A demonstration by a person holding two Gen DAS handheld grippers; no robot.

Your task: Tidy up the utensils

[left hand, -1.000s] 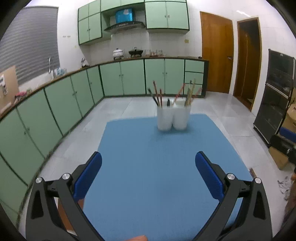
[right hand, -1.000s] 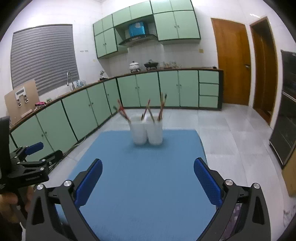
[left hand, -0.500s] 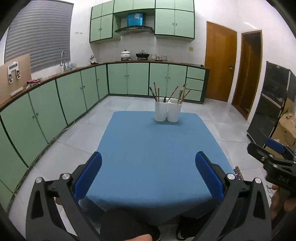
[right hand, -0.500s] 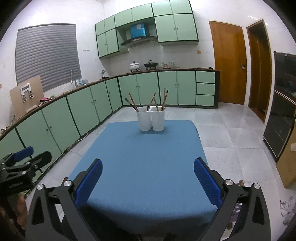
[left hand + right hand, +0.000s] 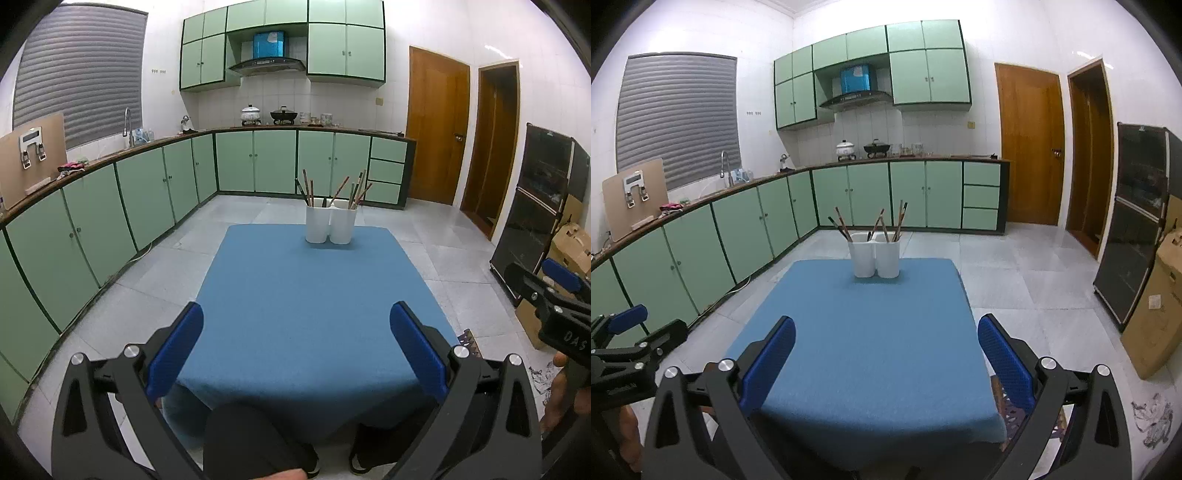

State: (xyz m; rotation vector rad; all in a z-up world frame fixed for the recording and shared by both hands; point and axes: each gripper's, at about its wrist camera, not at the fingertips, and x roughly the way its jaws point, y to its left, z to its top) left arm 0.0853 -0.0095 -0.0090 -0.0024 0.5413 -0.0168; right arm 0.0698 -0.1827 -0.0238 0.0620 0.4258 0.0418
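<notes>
A white double-cup utensil holder [image 5: 331, 224] [image 5: 874, 258] stands at the far end of a blue-covered table [image 5: 306, 295] [image 5: 864, 343]. Several wooden chopsticks [image 5: 309, 188] [image 5: 879, 223] lean out of both cups. My left gripper [image 5: 295, 347] is open and holds nothing, drawn back over the table's near edge. My right gripper [image 5: 886, 352] is open too, with nothing between its blue pads, also held over the near edge. The right gripper shows at the right edge of the left wrist view [image 5: 554, 295], the left gripper at the left edge of the right wrist view [image 5: 624, 347].
Green kitchen cabinets [image 5: 147, 192] run along the left and back walls, with a sink and pots on the counter. Two wooden doors [image 5: 439, 129] stand at the back right. A black cabinet [image 5: 1134, 240] and cardboard boxes [image 5: 1156, 317] line the right side. A person's dark-trousered knees [image 5: 255, 439] sit under the near table edge.
Both grippers have pulled back and up from the table, so the holder looks smaller and farther. Both stay open and hold nothing.
</notes>
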